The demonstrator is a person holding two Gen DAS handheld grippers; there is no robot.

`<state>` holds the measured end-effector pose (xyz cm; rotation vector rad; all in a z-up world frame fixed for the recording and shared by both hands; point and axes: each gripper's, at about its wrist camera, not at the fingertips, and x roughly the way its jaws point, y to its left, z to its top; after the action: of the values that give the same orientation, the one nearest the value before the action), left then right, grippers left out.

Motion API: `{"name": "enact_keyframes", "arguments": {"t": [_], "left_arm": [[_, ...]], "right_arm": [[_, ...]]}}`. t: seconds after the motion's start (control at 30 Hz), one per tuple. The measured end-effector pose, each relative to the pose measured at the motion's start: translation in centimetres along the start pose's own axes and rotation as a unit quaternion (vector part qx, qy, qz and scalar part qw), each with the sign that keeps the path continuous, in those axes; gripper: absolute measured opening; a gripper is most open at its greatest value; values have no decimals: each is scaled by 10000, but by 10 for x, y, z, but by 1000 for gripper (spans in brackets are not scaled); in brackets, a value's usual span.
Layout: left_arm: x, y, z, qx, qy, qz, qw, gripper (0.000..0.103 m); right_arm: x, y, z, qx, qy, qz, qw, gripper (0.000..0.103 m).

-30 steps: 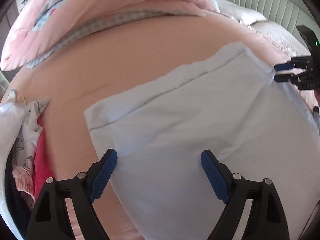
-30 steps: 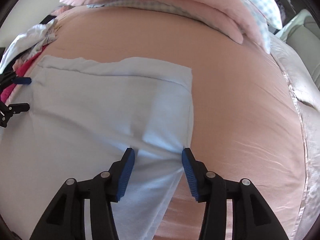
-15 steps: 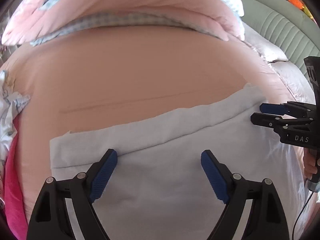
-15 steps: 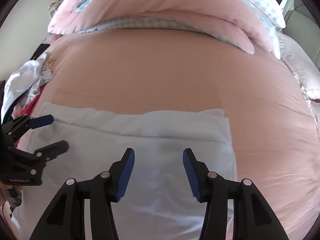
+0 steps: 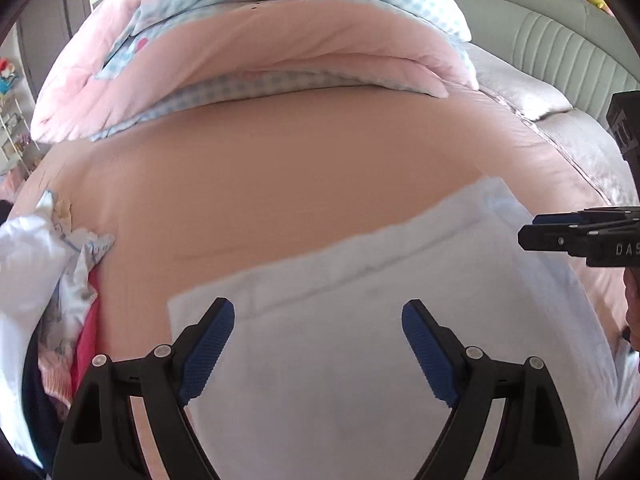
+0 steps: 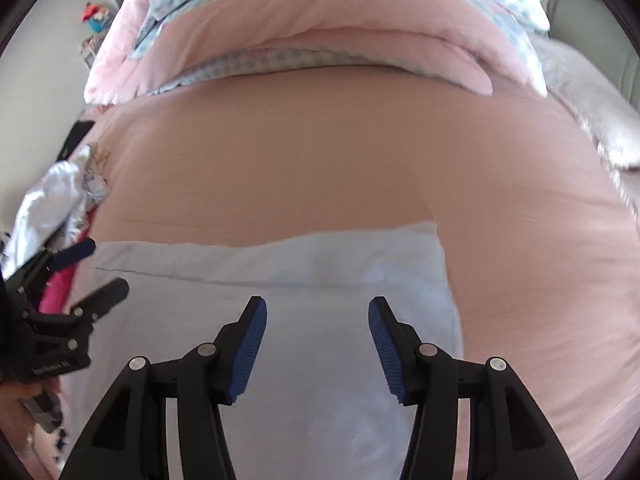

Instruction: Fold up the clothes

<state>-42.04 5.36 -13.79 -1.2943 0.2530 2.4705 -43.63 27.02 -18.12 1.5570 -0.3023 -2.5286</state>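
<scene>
Fingers [image 5: 214, 344] of my left gripper [image 5: 318, 348] spread wide, empty, over the pale blue garment [image 5: 360, 320]; its seamed edge runs crosswise just ahead. Right wrist view: right gripper [image 6: 318, 348] also parted, empty, above the garment's right corner; pink bedsheet [image 6: 320, 160] beyond, quilt [image 6: 320, 28] behind.

Matt cloth garment [image 5: 360, 360], smooth sheet [image 5: 280, 184]

Bed [image 5: 320, 168]: covered by a peach sheet.
Quilt [image 5: 248, 60]: pink and blue-checked, heaped at the far end.
Headboard [image 5: 560, 52]: grey, ribbed, padded.
Light: daylight.
</scene>
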Motion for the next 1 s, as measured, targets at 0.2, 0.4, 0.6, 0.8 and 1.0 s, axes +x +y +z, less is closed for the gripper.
{"name": "enact_keyframes", "arguments": {"t": [0.2,0.4,0.6,0.8,1.0], "left_arm": [[-26,-33,-88,107,671,90,9976,86],[-51,-69,-150,68,520,492,9974,86],[-83,-99,-204,-28,235,935,9953,87],[-110,-110,-236,-52,414,839,9956,87],[-124,-117,-275,75,725,809,9941,87]], "right_arm": [[-47,37,-98,-123,256,105,9995,53],[-61,51,-193,89,179,-522,9984,53],[-75,53,-240,167,-39,-748,9970,53],[-104,44,-287,277,118,-760,9967,53],[-123,51,-335,48,111,-954,9954,53]]}}
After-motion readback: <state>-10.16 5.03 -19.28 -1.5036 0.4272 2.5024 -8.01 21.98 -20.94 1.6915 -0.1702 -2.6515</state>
